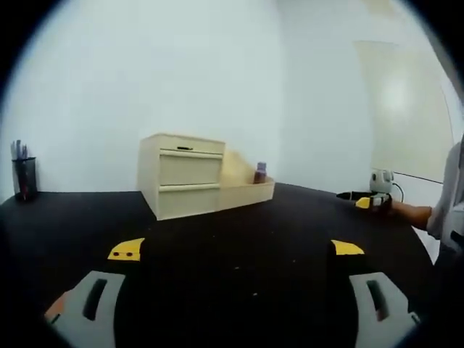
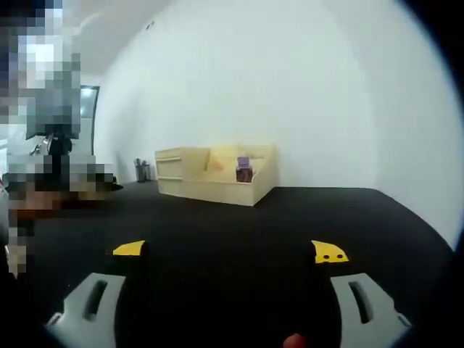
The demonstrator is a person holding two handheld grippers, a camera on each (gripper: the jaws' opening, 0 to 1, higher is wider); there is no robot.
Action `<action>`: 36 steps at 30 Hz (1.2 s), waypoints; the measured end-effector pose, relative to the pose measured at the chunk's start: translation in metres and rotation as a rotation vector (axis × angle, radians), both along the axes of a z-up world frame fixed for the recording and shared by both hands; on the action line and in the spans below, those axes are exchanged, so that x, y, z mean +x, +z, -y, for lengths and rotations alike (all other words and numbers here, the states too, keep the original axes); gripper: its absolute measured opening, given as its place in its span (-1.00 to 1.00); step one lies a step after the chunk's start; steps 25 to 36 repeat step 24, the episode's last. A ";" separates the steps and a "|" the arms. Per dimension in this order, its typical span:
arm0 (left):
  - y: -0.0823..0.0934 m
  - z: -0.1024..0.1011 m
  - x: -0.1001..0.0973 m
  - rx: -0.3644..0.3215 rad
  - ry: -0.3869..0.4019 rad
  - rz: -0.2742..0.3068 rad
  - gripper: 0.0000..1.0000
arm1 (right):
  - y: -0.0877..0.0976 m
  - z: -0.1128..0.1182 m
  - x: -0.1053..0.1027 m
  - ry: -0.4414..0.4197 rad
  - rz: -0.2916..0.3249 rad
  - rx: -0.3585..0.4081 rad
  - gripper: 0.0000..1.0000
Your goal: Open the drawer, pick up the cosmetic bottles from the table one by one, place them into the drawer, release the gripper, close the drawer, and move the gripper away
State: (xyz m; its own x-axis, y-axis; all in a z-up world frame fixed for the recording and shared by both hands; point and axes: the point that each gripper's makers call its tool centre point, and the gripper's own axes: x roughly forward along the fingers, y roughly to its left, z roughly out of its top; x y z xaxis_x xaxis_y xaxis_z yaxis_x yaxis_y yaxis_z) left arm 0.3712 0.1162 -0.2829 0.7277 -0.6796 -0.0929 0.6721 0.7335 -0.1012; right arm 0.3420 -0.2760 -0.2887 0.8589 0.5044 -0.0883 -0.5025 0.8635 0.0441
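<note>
Your left tool (image 1: 235,250) hovers low over the black worktop (image 1: 239,232), jaws spread wide with nothing between them, aimed at the pale wooden two-drawer cabinet (image 1: 185,174). Both drawers are shut. A small purple-capped cosmetic bottle (image 1: 259,172) stands in the open wooden tray (image 1: 250,192) attached to the cabinet's right side. A black pen holder (image 1: 24,177) sits far left on the worktop. Your other hand (image 1: 395,210) holds the right tool at the right edge of the left gripper view.

Your right tool (image 2: 230,252) is likewise level, jaws wide apart and empty, well back from the cabinet (image 2: 181,172); the bottle (image 2: 243,170) is in the tray (image 2: 250,190).
</note>
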 end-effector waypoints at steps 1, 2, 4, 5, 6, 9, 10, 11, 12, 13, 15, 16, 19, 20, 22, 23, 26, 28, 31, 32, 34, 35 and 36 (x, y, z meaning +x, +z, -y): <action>-0.001 0.001 0.000 0.003 0.001 -0.001 0.92 | 0.000 0.000 0.000 -0.001 0.000 -0.001 0.66; -0.001 0.001 -0.001 0.005 0.001 0.000 0.92 | 0.000 0.001 0.000 -0.002 0.000 -0.001 0.66; -0.002 0.003 -0.001 0.007 0.001 0.001 0.91 | 0.000 0.001 0.001 -0.002 0.000 0.002 0.66; -0.002 0.002 0.000 0.011 0.002 0.000 0.90 | 0.000 0.001 0.001 -0.002 0.000 0.002 0.66; -0.003 0.001 0.000 0.015 0.003 0.000 0.90 | 0.000 0.001 0.001 -0.002 0.000 0.001 0.66; -0.003 0.003 0.000 0.015 0.001 0.002 0.90 | 0.000 0.001 0.001 -0.001 -0.001 -0.001 0.66; -0.003 0.003 0.000 0.014 0.002 0.002 0.90 | 0.000 0.001 0.001 -0.001 -0.001 -0.002 0.66; -0.003 0.003 0.000 0.014 0.003 0.002 0.90 | 0.000 0.001 0.001 -0.002 0.000 -0.002 0.65; -0.003 0.003 -0.001 0.014 0.003 0.002 0.90 | 0.000 0.001 0.001 -0.002 -0.001 -0.002 0.65; -0.002 -0.001 0.002 0.014 0.004 0.001 0.90 | -0.001 0.001 0.001 -0.003 -0.001 -0.004 0.65; -0.002 -0.002 0.003 0.020 0.005 0.002 0.89 | -0.001 0.001 0.001 -0.004 -0.001 -0.007 0.64; -0.003 -0.002 0.003 0.023 0.005 0.002 0.89 | -0.001 0.002 0.002 -0.004 -0.001 -0.007 0.64; -0.004 0.000 0.002 0.030 0.006 0.003 0.88 | -0.001 0.002 0.001 -0.004 0.000 -0.006 0.64; -0.004 0.001 0.002 0.029 0.006 0.003 0.88 | -0.001 0.002 0.001 -0.003 -0.001 -0.005 0.64; -0.004 0.002 0.001 0.026 0.008 0.002 0.88 | -0.001 0.001 0.001 -0.002 -0.001 -0.006 0.64; -0.005 0.002 0.001 0.025 0.008 0.002 0.88 | -0.001 0.001 0.001 -0.002 -0.001 -0.006 0.64; -0.005 0.002 0.001 0.025 0.008 0.001 0.88 | -0.001 0.001 0.001 -0.002 -0.001 -0.006 0.64; -0.005 0.002 0.001 0.025 0.008 0.001 0.88 | -0.001 0.001 0.001 -0.002 -0.001 -0.006 0.64; -0.005 0.002 0.001 0.025 0.008 0.001 0.88 | -0.001 0.001 0.001 -0.002 -0.001 -0.006 0.64; -0.005 0.002 0.001 0.025 0.008 0.001 0.88 | -0.001 0.001 0.001 -0.002 -0.001 -0.006 0.64; -0.005 0.002 0.001 0.025 0.008 0.001 0.88 | -0.001 0.001 0.001 -0.002 -0.001 -0.006 0.64; -0.005 0.002 0.001 0.025 0.008 0.001 0.88 | -0.001 0.001 0.001 -0.002 -0.001 -0.006 0.64; -0.005 0.002 0.001 0.025 0.008 0.001 0.88 | -0.001 0.001 0.001 -0.002 -0.001 -0.006 0.64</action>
